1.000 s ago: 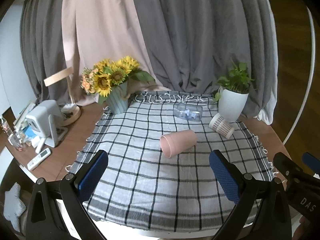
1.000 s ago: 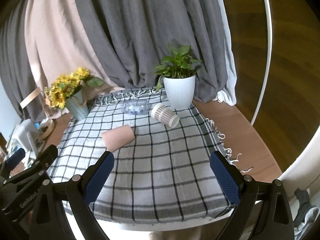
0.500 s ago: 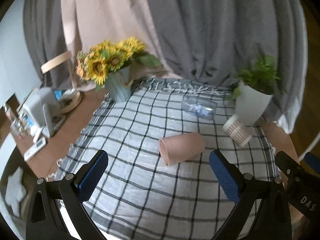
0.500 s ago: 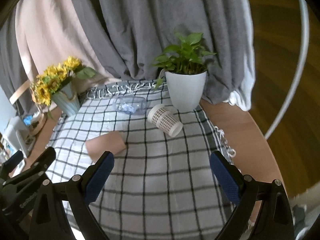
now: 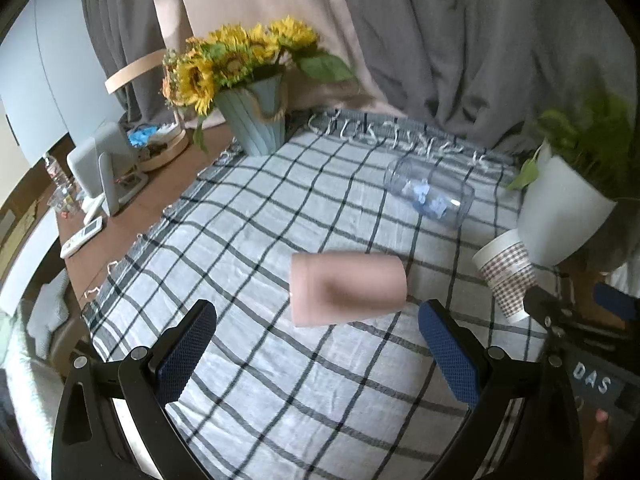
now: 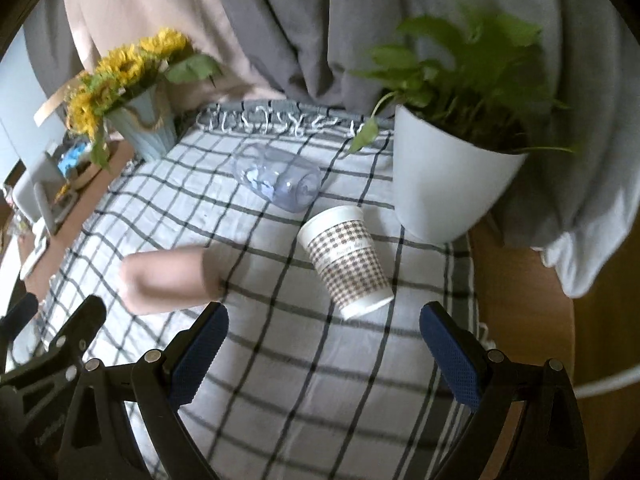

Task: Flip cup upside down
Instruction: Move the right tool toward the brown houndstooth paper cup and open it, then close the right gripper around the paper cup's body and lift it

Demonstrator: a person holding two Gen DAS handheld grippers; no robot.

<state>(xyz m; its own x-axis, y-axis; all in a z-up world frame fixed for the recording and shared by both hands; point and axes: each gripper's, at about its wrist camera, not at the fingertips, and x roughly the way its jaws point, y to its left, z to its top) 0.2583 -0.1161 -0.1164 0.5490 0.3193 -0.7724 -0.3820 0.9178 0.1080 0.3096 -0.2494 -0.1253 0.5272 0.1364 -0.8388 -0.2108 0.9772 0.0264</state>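
A pink cup [image 5: 347, 287] lies on its side on the checked cloth, just beyond my open left gripper [image 5: 318, 354]; it also shows at the left of the right wrist view [image 6: 170, 280]. A paper cup with a brown check pattern [image 6: 346, 261] lies on its side just beyond my open right gripper [image 6: 324, 354]; it also shows in the left wrist view [image 5: 506, 280]. A clear plastic cup [image 5: 429, 192] lies on its side further back, also in the right wrist view [image 6: 278, 182]. Both grippers are empty.
A white pot with a green plant [image 6: 448, 184] stands at the back right of the cloth [image 5: 280, 360]. A blue vase of sunflowers [image 5: 252, 120] stands at the back left. Small devices and a remote [image 5: 82, 236] lie on the wooden table's left side.
Both grippers have moved forward and lower over the table. The pink cup and the paper cup are now much closer to the fingers. The cups have not moved.
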